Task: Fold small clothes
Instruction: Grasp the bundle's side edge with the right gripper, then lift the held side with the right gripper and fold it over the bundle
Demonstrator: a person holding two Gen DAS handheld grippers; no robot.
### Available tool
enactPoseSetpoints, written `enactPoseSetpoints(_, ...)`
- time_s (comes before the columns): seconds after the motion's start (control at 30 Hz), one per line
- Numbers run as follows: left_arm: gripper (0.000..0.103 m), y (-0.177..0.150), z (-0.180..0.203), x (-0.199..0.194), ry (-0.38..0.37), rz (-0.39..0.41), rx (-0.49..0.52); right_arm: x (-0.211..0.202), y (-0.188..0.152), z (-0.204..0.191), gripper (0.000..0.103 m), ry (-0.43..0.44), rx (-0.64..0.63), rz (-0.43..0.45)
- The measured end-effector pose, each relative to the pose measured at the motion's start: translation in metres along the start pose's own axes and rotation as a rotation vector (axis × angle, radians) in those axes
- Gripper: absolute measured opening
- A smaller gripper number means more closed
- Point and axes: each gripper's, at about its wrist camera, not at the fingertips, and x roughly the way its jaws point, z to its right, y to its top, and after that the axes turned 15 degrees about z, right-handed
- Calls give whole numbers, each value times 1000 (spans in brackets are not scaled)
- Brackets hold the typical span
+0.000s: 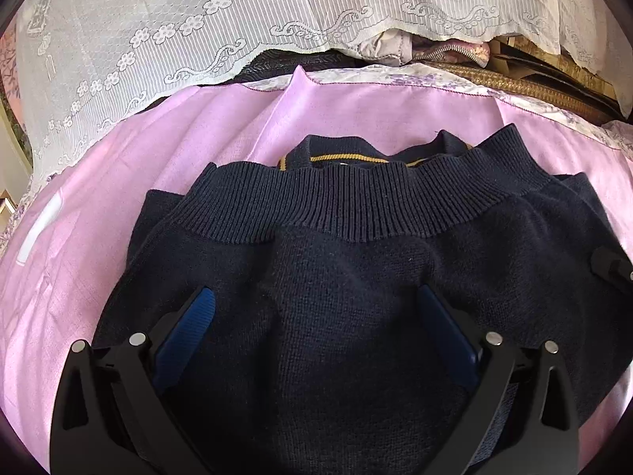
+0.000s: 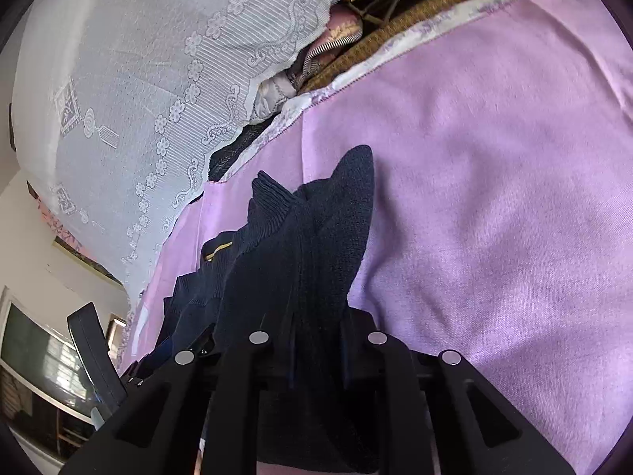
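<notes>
A navy knit sweater (image 1: 356, 261) with a ribbed hem and a yellow stripe at its collar lies folded on a pink sheet (image 1: 118, 206). My left gripper (image 1: 316, 301) is open, its blue-padded fingers (image 1: 194, 328) spread over the sweater's body. My right gripper (image 2: 316, 316) is shut on a bunched fold of the sweater (image 2: 316, 245), which rises out of the jaws above the pink sheet (image 2: 494, 198). The right gripper's edge shows at the far right of the left wrist view (image 1: 611, 267).
A white lace cover (image 1: 198, 39) hangs behind the sheet, over a pile of fabrics and a woven mat (image 1: 514, 83). The left gripper's body (image 2: 95, 352) shows at the lower left of the right wrist view. A window (image 2: 35, 364) is at the far left.
</notes>
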Motion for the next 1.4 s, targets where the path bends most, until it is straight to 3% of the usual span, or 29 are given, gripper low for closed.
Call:
enactPoseSetpoints(0.17, 97, 2, -5, -8, -19, 25, -19, -10, 2, -22, 16, -26, -66, 35)
enactPoseSetpoints(0.37, 98, 21, -4, -36, -147, 96, -84, -21, 3, -46, 15, -16, -131, 65)
enactPoseSetpoints(0.57, 98, 23, 37, -16, -87, 34, 8, -25, 2, -63, 15, 4, -170, 71)
enactPoseSetpoints(0.73, 98, 25, 39, -16, -85, 50, 24, -27, -2, -84, 15, -10, -238, 88)
enactPoseSetpoints(0.83, 96, 28, 33, -18, -108, 57, -1, -30, -6, -103, 15, -25, -308, 113)
enactPoseSetpoints(0.97, 83, 33, 23, -27, -138, 68, -18, -32, -12, -127, 16, -46, -373, 139)
enactPoseSetpoints(1.27, 81, 42, -34, -36, -109, 94, -45, -26, -36, -194, 16, -60, -473, 182)
enactPoseSetpoints(1.4, 77, 44, -67, -35, -120, 71, -87, -17, -48, -226, 16, -54, -509, 178)
